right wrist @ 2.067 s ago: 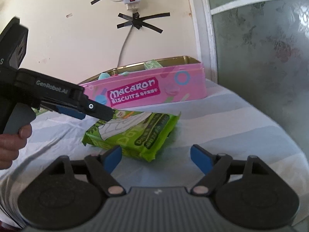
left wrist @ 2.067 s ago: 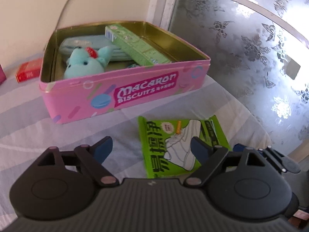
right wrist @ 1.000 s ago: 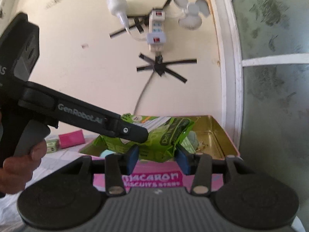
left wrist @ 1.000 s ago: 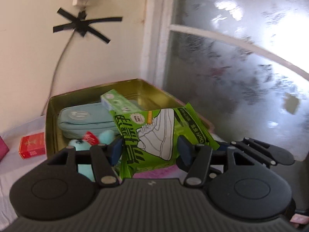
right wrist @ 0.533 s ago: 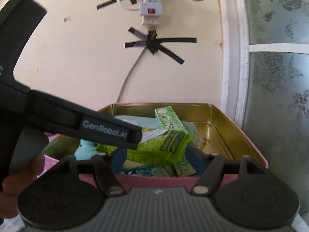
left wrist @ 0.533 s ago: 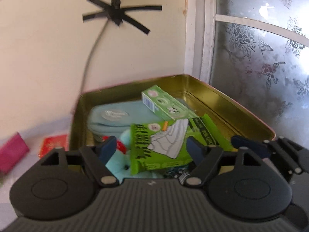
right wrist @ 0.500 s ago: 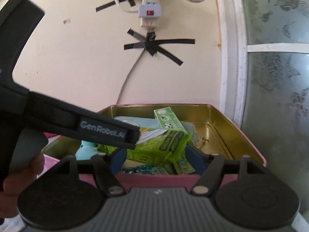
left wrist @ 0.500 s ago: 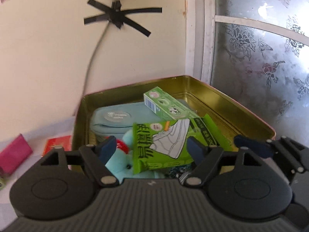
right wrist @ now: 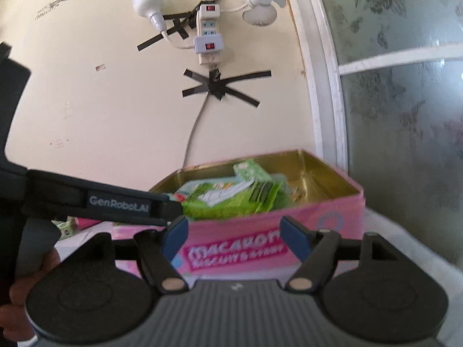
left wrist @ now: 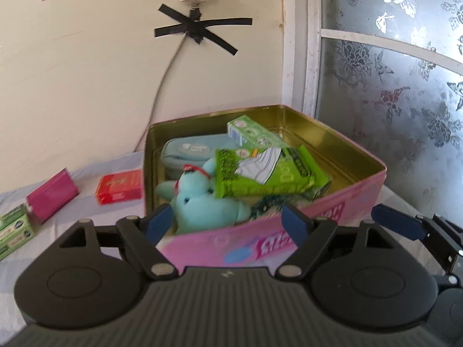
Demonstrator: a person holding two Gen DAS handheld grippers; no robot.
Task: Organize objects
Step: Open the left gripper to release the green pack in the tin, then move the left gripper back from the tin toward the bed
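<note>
Now the green packet (left wrist: 269, 173) lies in the tin (left wrist: 358, 190), both grippers opening, released.

Taped power strip (right wrist: 209, 39) beside frosted window (left wrist: 405, 86).

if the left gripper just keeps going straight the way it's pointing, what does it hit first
Most likely the near pink wall of the biscuit tin, which fills the gap between the opening, empty jaws of the left gripper. Depth is unclear; slightly higher, it would meet the plush toy.
</note>
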